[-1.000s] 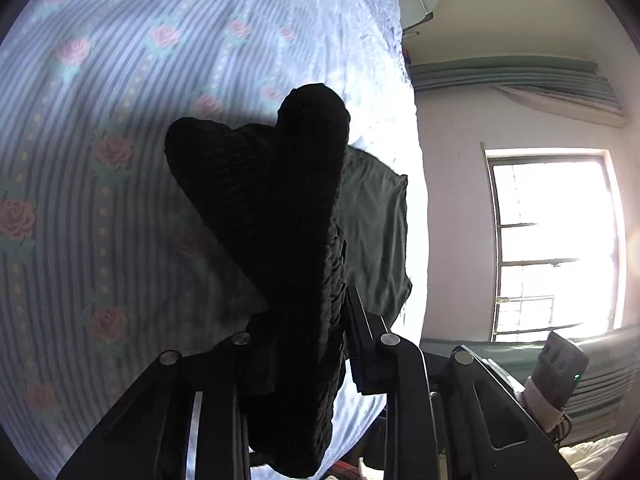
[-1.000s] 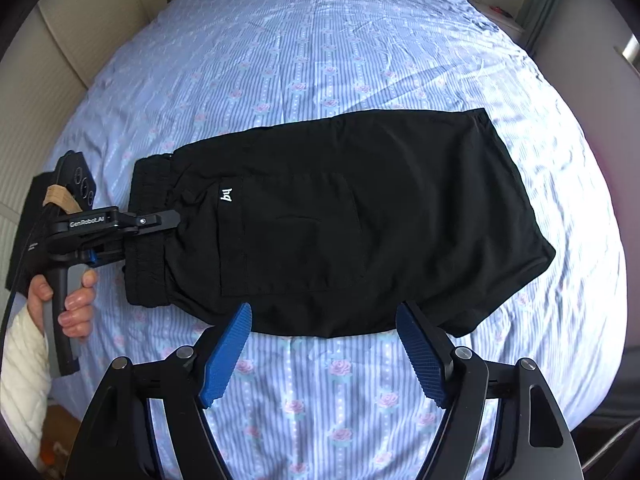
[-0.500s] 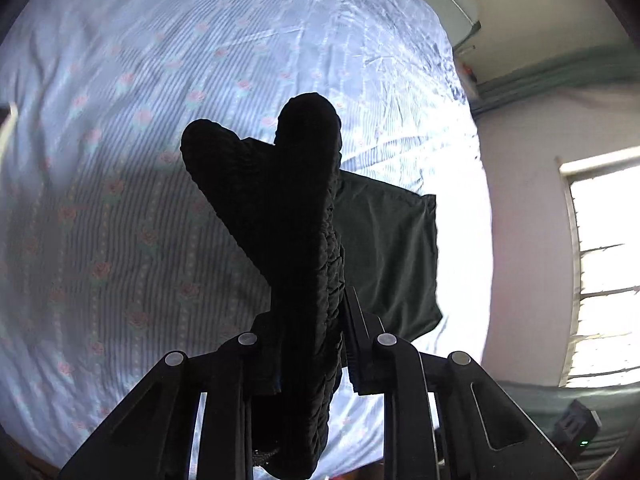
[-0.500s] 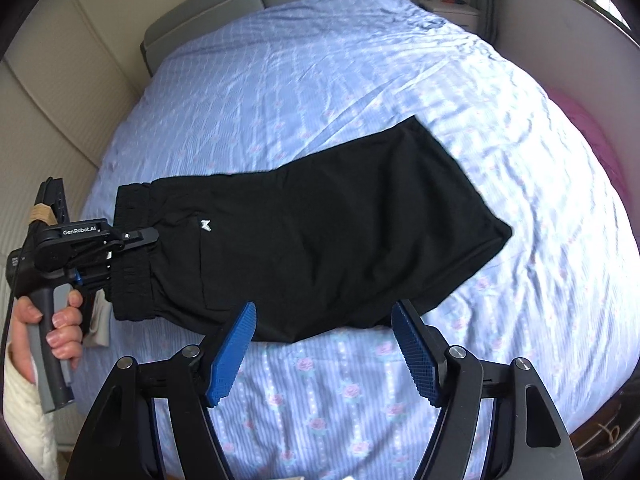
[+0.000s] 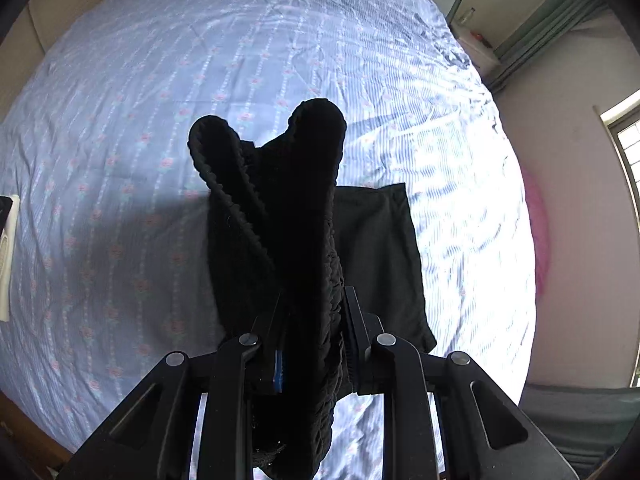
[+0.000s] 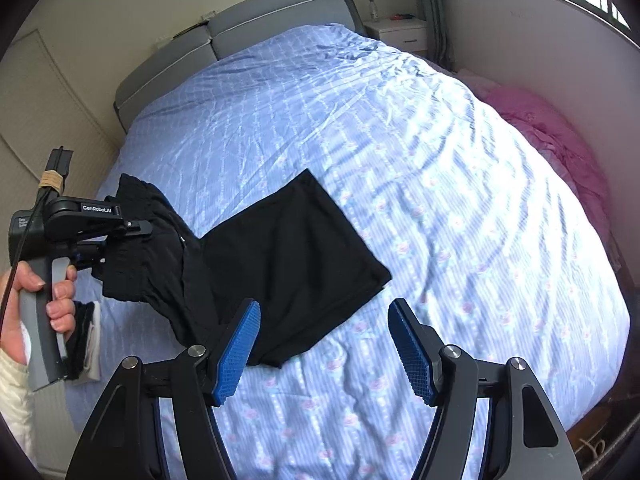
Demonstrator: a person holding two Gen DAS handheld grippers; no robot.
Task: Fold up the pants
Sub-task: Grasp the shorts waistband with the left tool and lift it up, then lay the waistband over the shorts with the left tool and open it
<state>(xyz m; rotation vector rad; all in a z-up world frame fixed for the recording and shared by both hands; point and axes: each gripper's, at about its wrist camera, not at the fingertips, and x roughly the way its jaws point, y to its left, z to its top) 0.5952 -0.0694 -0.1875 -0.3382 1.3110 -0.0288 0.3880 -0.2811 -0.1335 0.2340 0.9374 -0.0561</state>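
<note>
The ribbed waistband of the black pants (image 6: 280, 256) is clamped in the left gripper (image 5: 312, 344) and lifted, hiding its pads, while the legs lie on the blue floral bedsheet (image 6: 440, 184). The right gripper (image 6: 324, 344) is held wide apart, empty, above the near hem, part of which is hidden behind its left finger.

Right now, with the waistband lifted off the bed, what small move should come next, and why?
Probably carry the left tongs toward the leg hems, laying the waistband over them. They are clamped on the black shorts, whose waist end hangs raised while the leg end lies flat on the bedsheet. The right tongs are open, holding nothing.
</note>
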